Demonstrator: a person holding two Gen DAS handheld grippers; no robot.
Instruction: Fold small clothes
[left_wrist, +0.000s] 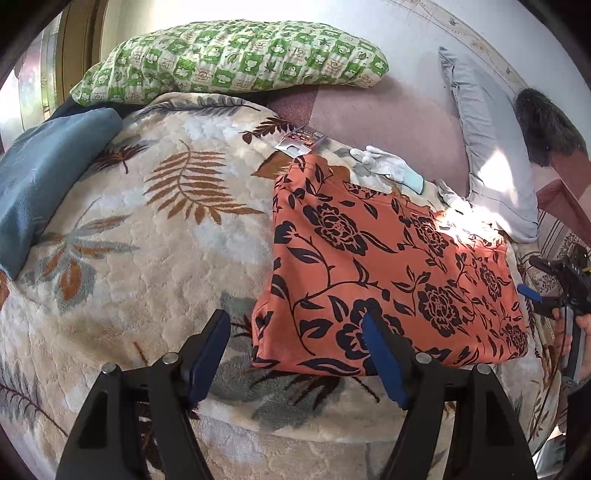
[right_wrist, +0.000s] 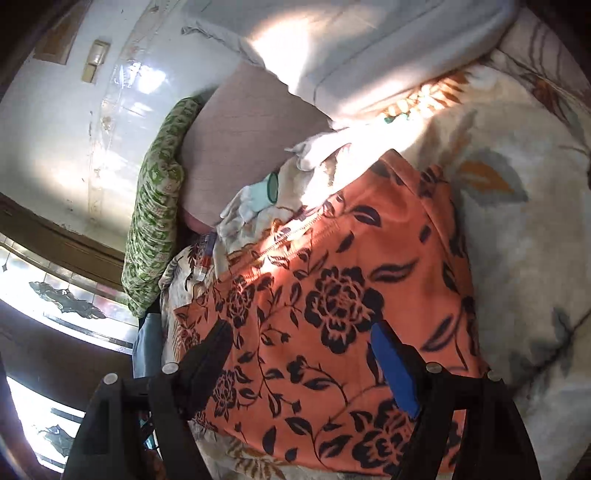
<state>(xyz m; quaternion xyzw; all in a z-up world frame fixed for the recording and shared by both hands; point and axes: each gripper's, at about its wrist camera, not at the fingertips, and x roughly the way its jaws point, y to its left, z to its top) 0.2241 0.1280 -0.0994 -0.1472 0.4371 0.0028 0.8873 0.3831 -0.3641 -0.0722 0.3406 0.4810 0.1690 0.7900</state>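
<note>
step: orange garment (left_wrist: 388, 266) lies folded on bed | left tool (left_wrist: 295, 354), right tool (right_wrist: 303, 358) both wide, empty | next: I grip an edge to fold again

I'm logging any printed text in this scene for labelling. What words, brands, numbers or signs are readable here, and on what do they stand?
None can be read.
Small printed card or packet on the leaf-patterned blanket: it bears print, too small and blurred to read.
Right gripper body: pale marks, illegible.
Orange floral garment and green checked pillow: patterns only, no lettering.
</note>
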